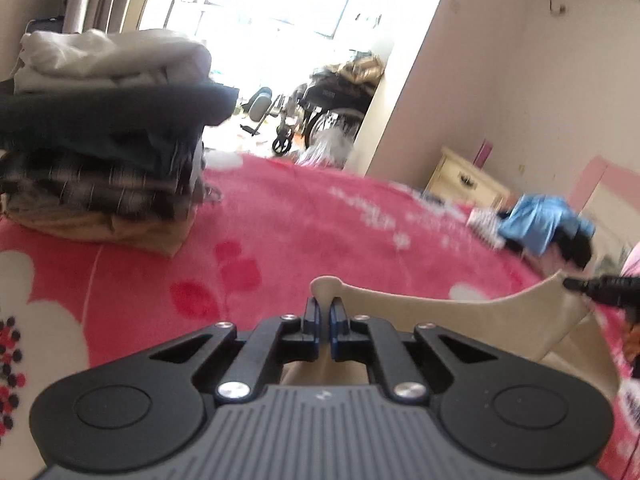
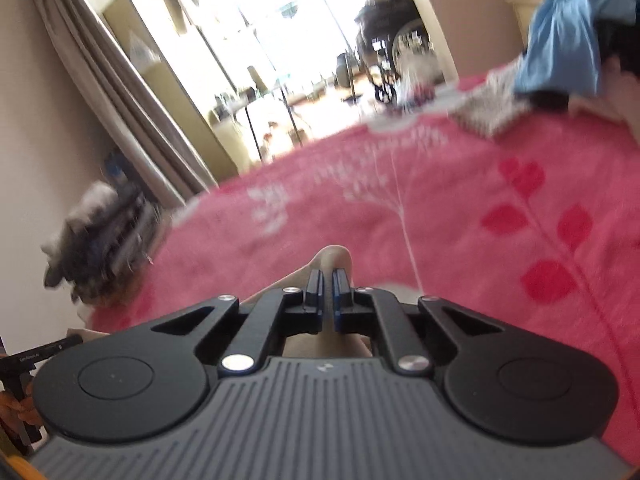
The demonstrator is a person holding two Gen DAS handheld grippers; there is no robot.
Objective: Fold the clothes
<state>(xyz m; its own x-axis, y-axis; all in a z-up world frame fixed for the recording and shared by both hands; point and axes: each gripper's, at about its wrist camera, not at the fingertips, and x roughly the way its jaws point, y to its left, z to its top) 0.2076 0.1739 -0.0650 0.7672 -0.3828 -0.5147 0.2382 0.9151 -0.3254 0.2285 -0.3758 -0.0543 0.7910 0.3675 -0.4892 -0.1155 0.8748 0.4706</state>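
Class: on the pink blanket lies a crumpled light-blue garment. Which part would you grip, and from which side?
Grip the blue garment at its loose hem nearest the grippers, coming in low from the front. That edge drapes free over the blanket; dark clothing crowds its right side.

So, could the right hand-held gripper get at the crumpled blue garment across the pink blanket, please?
Probably not yet: the right hand-held gripper is shut on beige cloth, and the blue garment lies far across the pink floral blanket, though nothing blocks the path.
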